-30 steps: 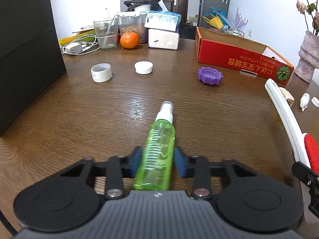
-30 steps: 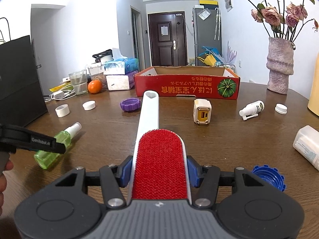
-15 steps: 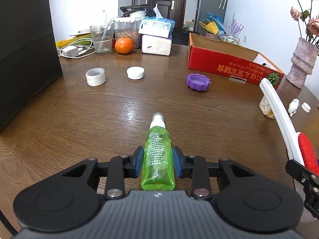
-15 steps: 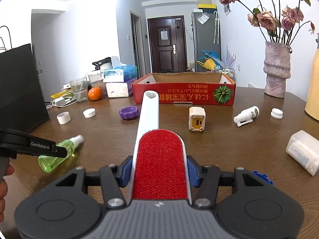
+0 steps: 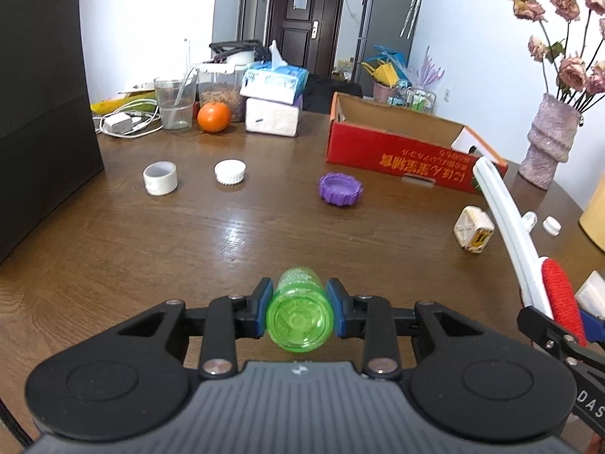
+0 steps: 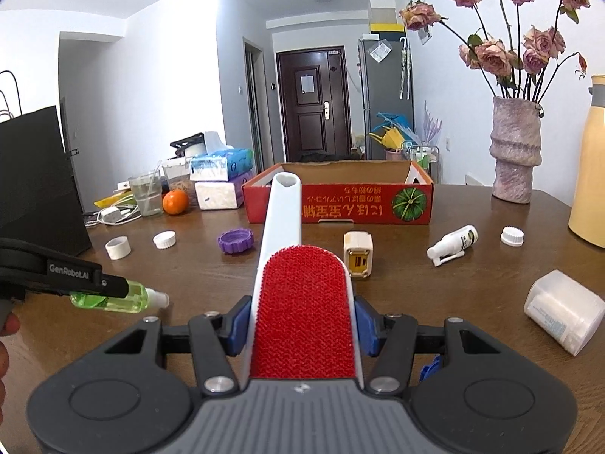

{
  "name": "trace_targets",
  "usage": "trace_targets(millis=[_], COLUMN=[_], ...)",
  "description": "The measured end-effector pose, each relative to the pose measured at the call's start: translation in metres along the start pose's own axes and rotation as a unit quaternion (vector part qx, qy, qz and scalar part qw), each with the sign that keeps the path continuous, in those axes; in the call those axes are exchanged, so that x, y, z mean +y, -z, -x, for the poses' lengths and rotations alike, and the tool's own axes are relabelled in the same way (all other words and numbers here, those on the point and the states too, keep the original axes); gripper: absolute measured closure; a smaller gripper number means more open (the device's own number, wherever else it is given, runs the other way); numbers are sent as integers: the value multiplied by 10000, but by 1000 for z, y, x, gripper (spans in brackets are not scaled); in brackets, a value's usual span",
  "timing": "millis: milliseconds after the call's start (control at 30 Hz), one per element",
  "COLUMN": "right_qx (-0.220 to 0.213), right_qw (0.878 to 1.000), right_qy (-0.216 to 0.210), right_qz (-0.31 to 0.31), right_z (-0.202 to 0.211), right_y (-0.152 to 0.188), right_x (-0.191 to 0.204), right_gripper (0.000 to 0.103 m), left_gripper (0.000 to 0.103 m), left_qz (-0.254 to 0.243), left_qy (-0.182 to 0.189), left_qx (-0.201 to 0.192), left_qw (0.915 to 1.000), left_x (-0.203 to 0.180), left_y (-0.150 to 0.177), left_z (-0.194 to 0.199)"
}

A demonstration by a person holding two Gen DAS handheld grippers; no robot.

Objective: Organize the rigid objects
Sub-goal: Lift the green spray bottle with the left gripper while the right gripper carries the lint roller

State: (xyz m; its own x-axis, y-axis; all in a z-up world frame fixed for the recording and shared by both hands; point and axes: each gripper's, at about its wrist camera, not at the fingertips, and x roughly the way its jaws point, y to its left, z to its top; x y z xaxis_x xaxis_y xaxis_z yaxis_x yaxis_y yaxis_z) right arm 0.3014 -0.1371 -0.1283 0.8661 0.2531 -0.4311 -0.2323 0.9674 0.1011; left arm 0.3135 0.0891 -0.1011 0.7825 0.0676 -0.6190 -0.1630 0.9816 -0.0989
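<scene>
The left gripper (image 5: 299,312) is clenched on a green spray bottle (image 5: 300,317), and the right gripper (image 6: 302,321) grasps a red-faced lint brush (image 6: 302,314), both clear of the tabletop (image 5: 227,234). The red cardboard box (image 6: 340,204) seems their likely destination, though its inside is not visible. Caps, a white spray bottle (image 6: 453,244) and other small items lie scattered, so most sorting remains.
</scene>
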Motion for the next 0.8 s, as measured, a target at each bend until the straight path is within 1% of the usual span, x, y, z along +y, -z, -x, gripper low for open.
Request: trace_targets(millis=[167, 333, 600, 800], right_qx=[-112, -172, -182, -117], right_qw=[9999, 9998, 9998, 9999], right_qy=[47, 95, 100, 53], right_qz=[-6, -26, -47, -111], right_z=[0, -7, -17, -19], right_y=[-7, -13, -16, -11], right_x=[-5, -12, -20, -26], right_gripper=[48, 48, 48, 48], left_gripper=[71, 71, 71, 71], left_qz=[13, -12, 22, 66], left_qy=[116, 217, 308, 354], left_qx=[-187, -293, -352, -226], left_qw=[9998, 9993, 9989, 9991], left_x=[-9, -17, -22, -20], left_y=[-11, -18, -23, -18], left_z=[5, 2, -3, -12])
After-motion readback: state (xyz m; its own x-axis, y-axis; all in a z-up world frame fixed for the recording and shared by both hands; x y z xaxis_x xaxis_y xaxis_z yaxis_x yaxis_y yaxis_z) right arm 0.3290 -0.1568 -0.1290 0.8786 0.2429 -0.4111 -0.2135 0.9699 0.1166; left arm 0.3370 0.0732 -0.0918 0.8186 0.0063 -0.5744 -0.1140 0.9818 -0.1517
